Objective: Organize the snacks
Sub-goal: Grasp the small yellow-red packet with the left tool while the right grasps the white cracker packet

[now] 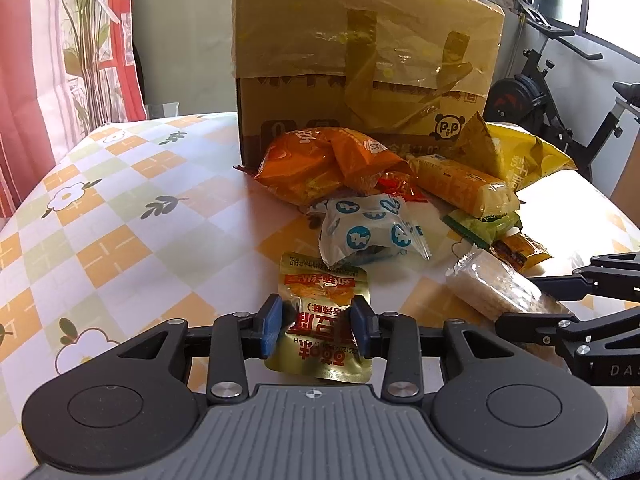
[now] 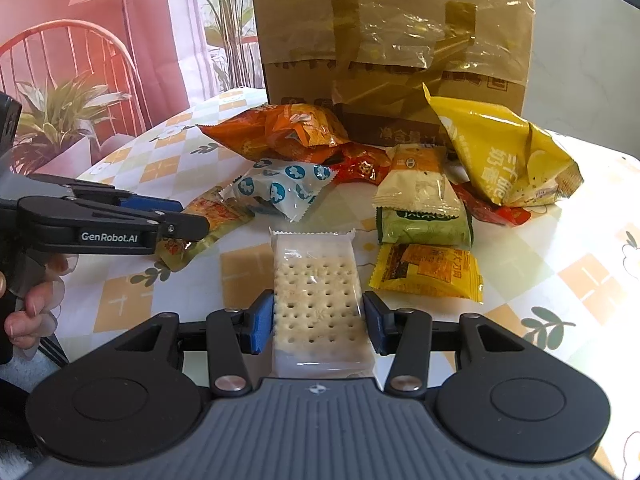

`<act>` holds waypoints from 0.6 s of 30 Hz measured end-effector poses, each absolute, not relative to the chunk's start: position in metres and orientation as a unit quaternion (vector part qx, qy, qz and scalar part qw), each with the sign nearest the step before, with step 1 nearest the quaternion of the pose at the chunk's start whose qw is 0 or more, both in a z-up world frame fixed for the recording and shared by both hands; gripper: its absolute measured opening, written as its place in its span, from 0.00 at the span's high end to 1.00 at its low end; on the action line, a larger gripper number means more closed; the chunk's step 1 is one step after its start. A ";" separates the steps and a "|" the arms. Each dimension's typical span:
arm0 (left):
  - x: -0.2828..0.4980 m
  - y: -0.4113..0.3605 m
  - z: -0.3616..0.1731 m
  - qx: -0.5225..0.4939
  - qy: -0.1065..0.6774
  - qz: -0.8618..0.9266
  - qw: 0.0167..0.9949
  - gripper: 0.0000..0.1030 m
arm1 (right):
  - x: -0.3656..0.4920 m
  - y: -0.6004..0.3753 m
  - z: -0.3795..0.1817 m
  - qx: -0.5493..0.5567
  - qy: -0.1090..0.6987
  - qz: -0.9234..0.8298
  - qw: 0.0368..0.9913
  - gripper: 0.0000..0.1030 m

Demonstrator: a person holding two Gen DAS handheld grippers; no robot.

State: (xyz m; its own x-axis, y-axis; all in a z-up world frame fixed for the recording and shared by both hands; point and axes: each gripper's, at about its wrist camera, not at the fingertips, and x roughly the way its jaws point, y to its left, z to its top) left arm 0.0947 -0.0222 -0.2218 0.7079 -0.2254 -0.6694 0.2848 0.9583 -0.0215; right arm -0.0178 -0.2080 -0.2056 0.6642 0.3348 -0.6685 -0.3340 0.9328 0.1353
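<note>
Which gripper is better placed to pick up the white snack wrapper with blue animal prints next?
Neither is free. Left gripper grips the gold pouch, right gripper the cracker pack. Left is nearer the wrapper.

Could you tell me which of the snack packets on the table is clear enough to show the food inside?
It is the cracker pack between the right claw's pads: its clear wrapper shows pale, dotted crackers, while the other packets have printed, opaque wrappers.
</note>
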 end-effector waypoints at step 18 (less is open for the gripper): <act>0.087 -0.024 -0.222 0.062 0.351 -0.139 0.924 0.72 | -0.022 -0.212 -0.207 0.018 0.355 0.187 0.916 0.53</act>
